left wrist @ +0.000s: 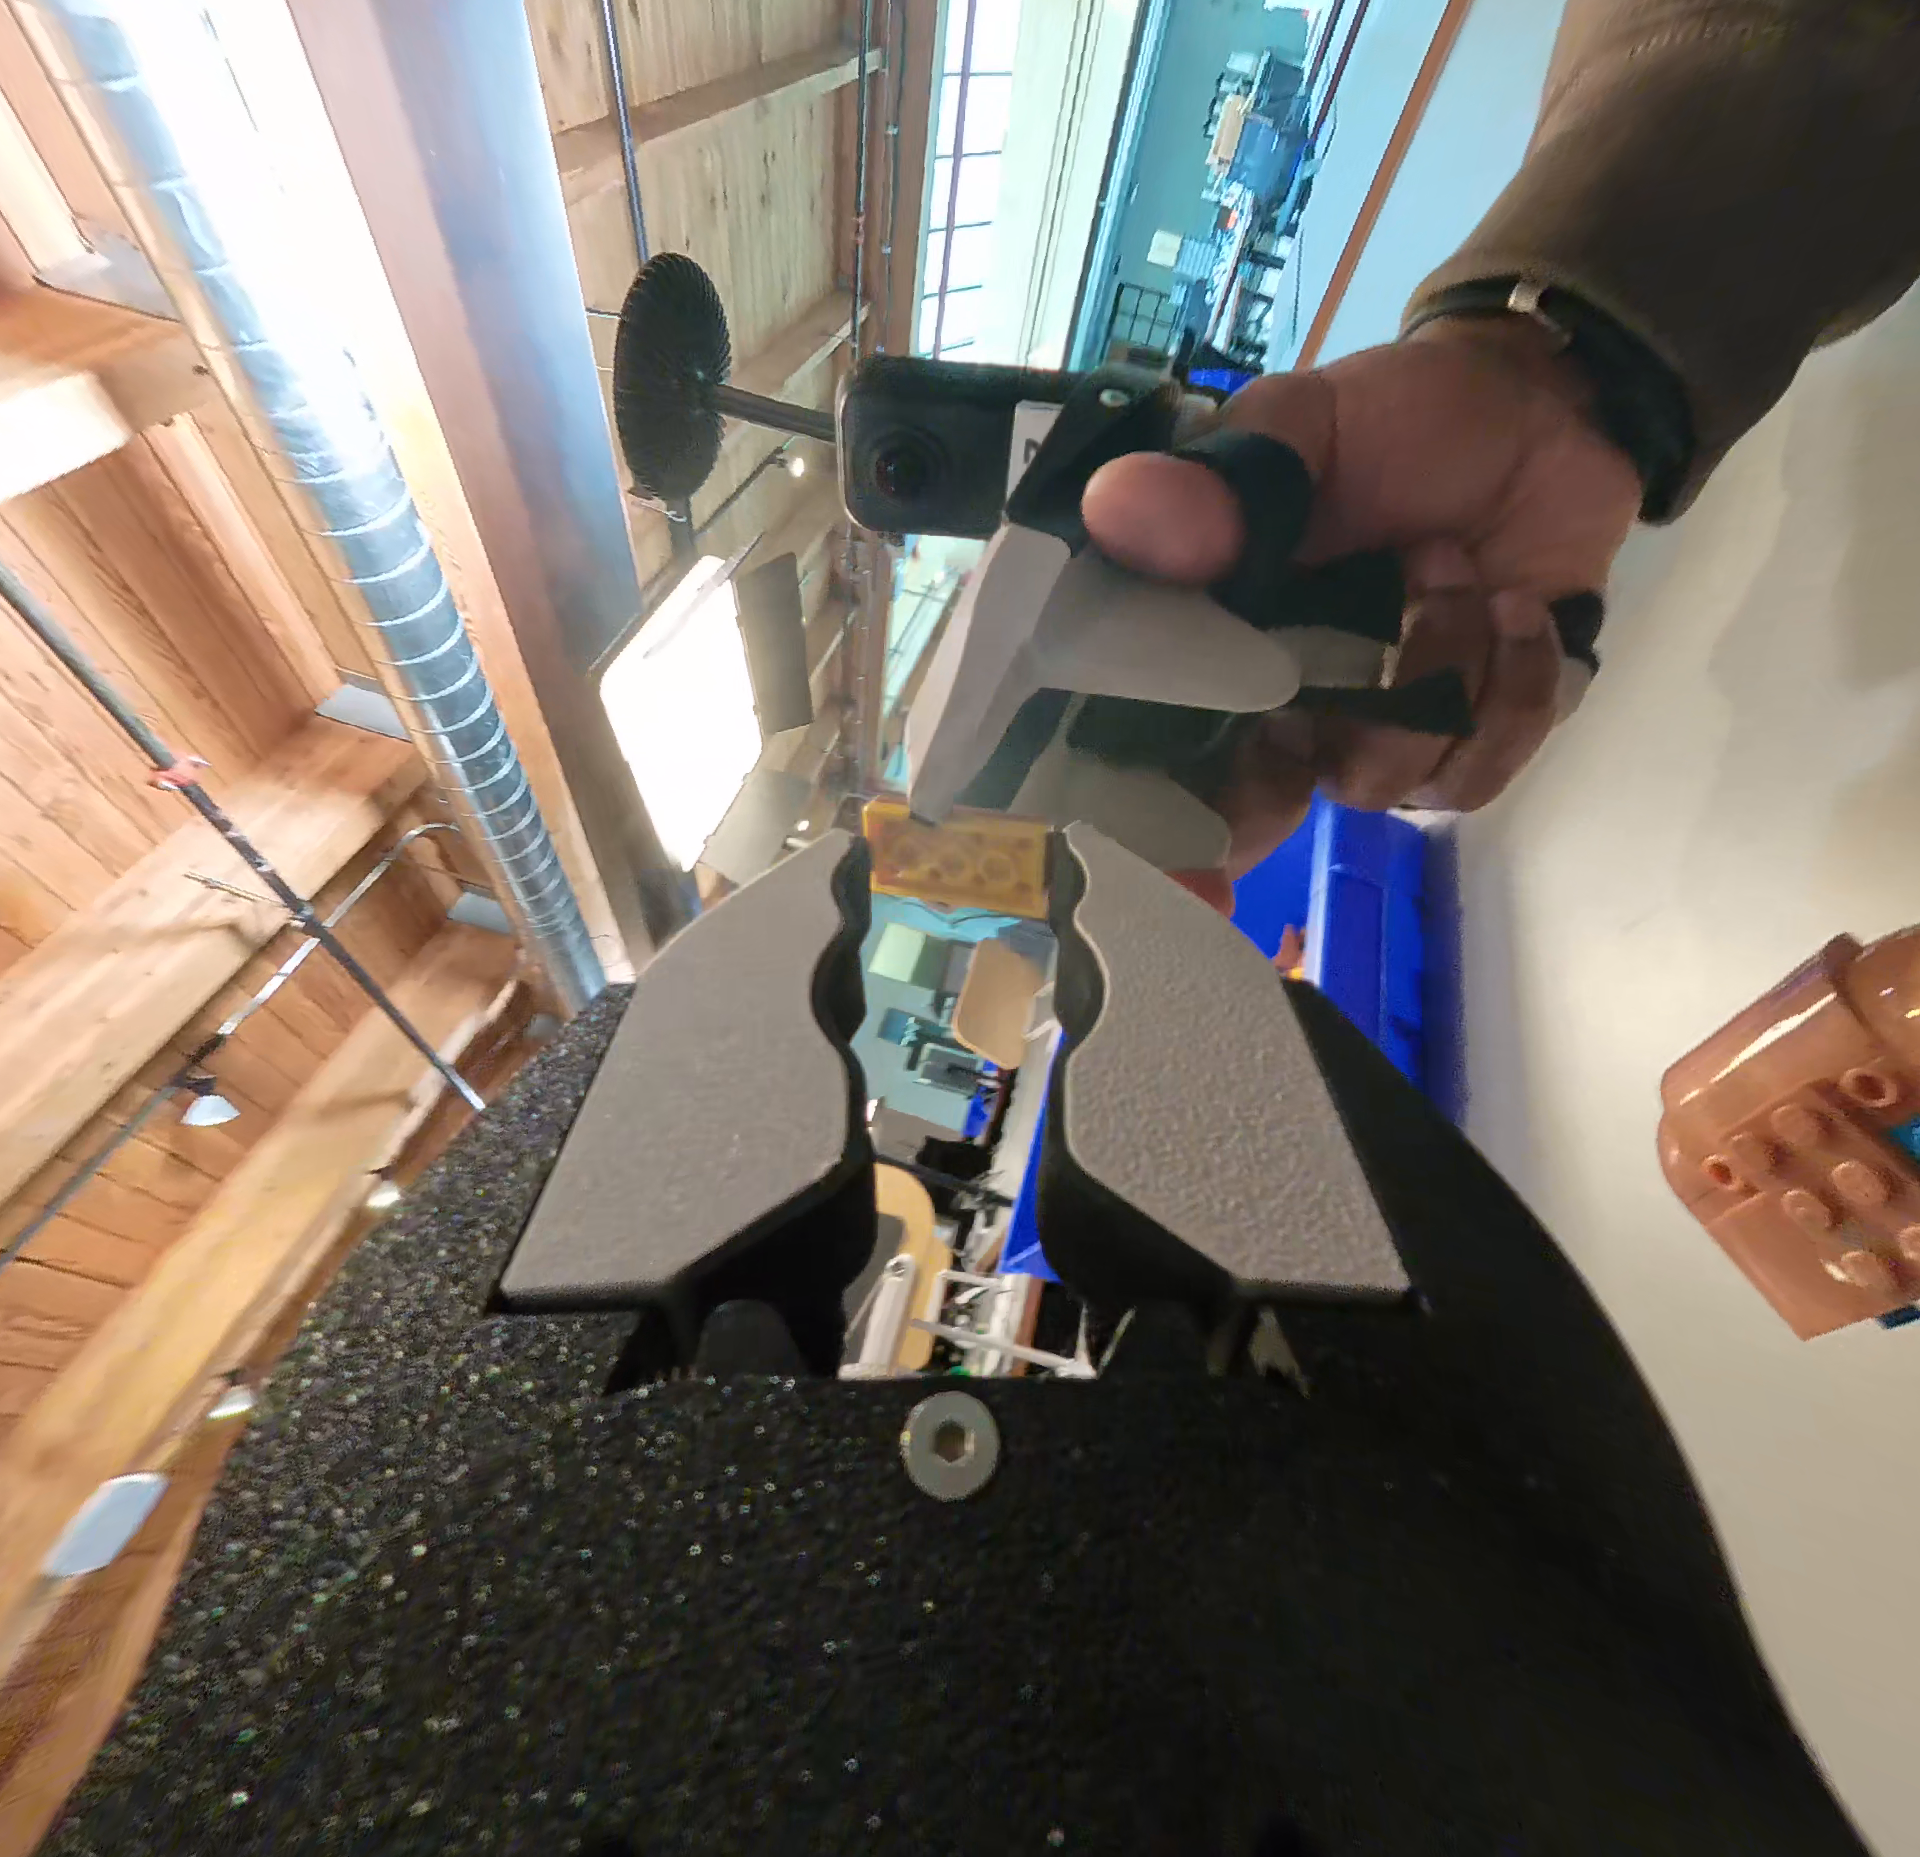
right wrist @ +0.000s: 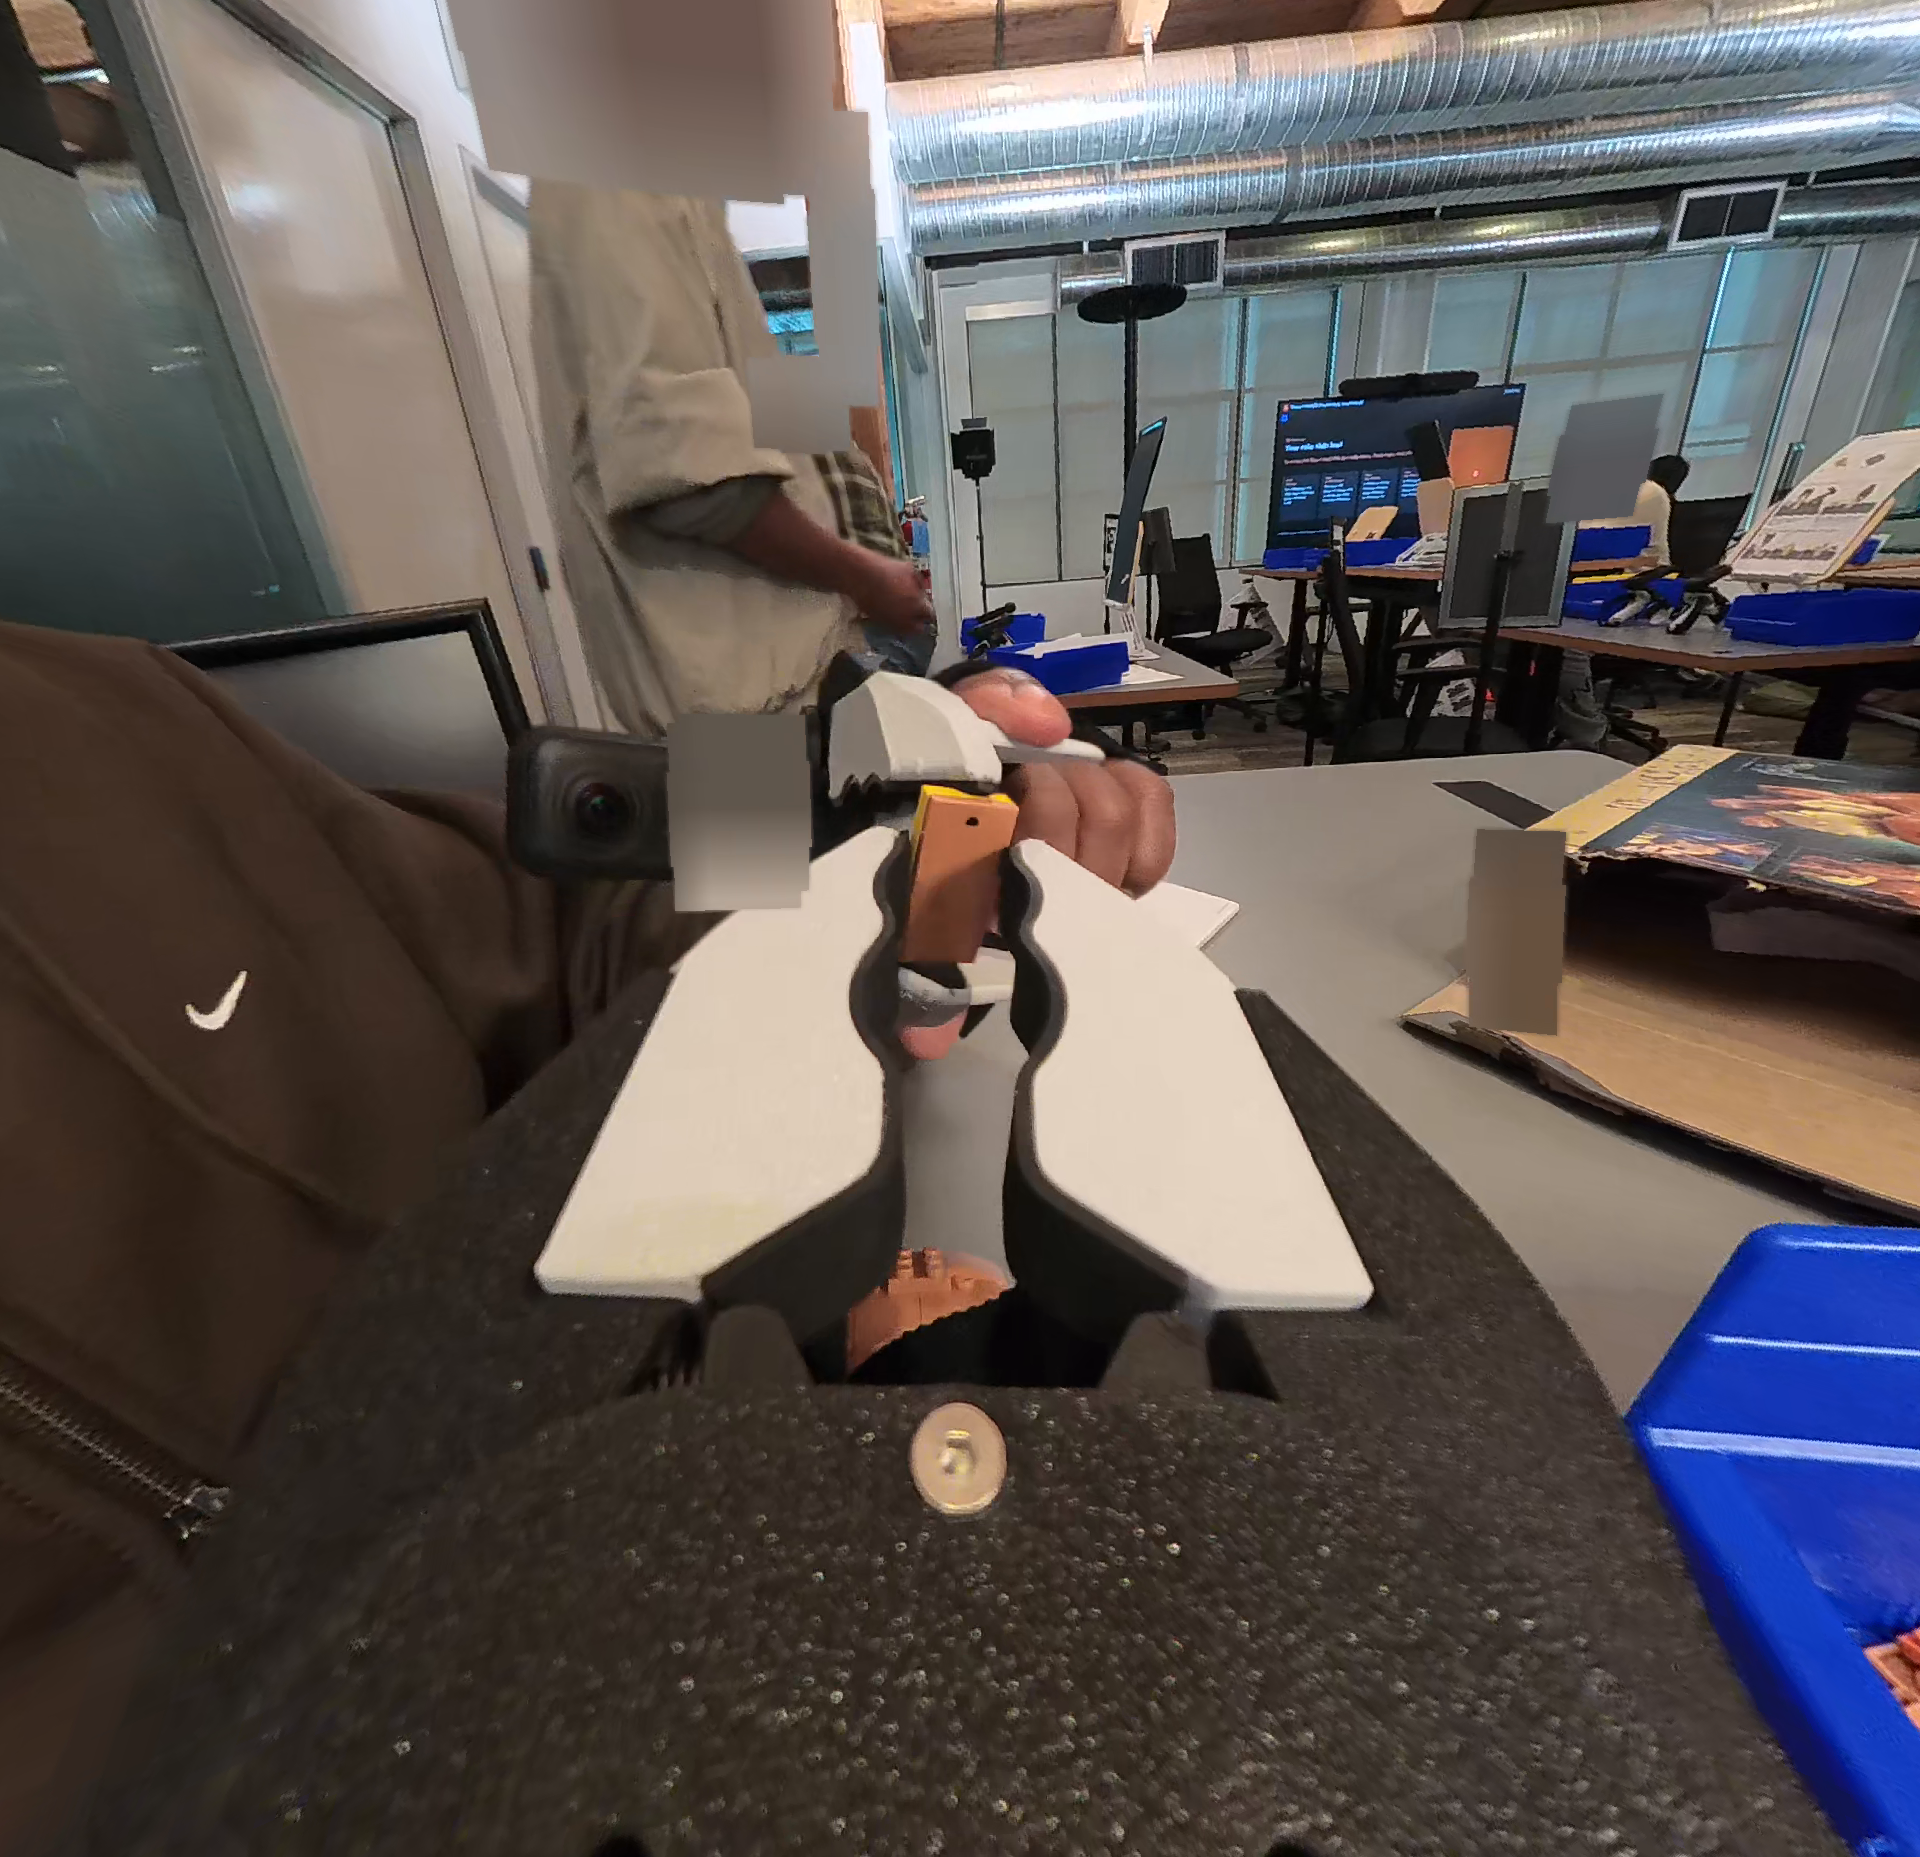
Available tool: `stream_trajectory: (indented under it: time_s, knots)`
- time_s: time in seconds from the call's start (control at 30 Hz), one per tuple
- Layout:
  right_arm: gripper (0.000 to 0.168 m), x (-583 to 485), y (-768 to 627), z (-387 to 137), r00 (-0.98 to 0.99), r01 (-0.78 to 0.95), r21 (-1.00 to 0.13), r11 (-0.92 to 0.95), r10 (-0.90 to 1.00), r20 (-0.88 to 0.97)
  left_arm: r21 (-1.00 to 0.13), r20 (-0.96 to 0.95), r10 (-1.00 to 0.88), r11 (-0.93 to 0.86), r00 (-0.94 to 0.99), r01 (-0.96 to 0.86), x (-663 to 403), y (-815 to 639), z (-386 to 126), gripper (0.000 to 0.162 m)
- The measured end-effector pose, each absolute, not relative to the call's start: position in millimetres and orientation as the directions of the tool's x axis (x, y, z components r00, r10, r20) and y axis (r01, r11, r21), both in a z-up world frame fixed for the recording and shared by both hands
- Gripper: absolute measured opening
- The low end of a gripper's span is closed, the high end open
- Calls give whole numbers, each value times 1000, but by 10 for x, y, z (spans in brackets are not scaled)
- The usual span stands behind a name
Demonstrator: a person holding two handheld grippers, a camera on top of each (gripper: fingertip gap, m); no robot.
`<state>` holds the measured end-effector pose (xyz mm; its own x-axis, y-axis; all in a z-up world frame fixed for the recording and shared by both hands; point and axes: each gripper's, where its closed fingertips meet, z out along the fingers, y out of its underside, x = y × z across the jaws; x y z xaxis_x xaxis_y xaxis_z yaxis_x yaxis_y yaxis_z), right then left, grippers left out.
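Above the near edge of the grey table (right wrist: 1351, 872), clear of its surface, you held a flat toy brick (right wrist: 956, 888), orange-brown on its broad face with a yellow layer along one side, between both tools. Your right gripper (right wrist: 956, 872) was clenched on it, one finger against each broad face, the brick standing upright and a little tilted in the jaws. Your left gripper (left wrist: 956, 862) was closed on the same brick across its length, a fingertip at each short end, and its camera looked at the brick's hollow underside. Grasping it on crossed axes likely let neither tool block the other and kept the piece from twisting. Your right hand (left wrist: 1403, 581), in a brown sleeve with black straps over the fingers, squeezed its handle, which fits a firm clamp. Holding the brick in the air seemed to leave every side of it reachable.

Below the right gripper, on the table near you, sat a brown studded brick assembly (left wrist: 1808, 1163), apart from both tools. A blue bin (right wrist: 1766, 1444) with small brown pieces stood at the near right corner, close to hand. Flattened cardboard (right wrist: 1714, 1059) and a printed box lid lay toward the right edge. Beyond the far edge a person in a pale shirt (right wrist: 665, 457) stood by other desks.
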<state>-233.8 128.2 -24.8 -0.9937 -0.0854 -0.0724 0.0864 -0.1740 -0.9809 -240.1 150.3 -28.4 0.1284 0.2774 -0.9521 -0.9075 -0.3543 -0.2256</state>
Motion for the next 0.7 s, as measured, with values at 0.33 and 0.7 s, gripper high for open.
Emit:
stream_trajectory:
  time_s: [0.33,0.7]
  knots:
    - [16,-2374,1350,-194,-995,85,-979,-185,-72,-72,-420,-891,273,-190,363,-887,-2313,1461,-259,34]
    - [16,-2441,1393,-155,-999,-35,-979,-202,30,30,-868,-484,254,-15,837,-497,-2433,1513,-225,35]
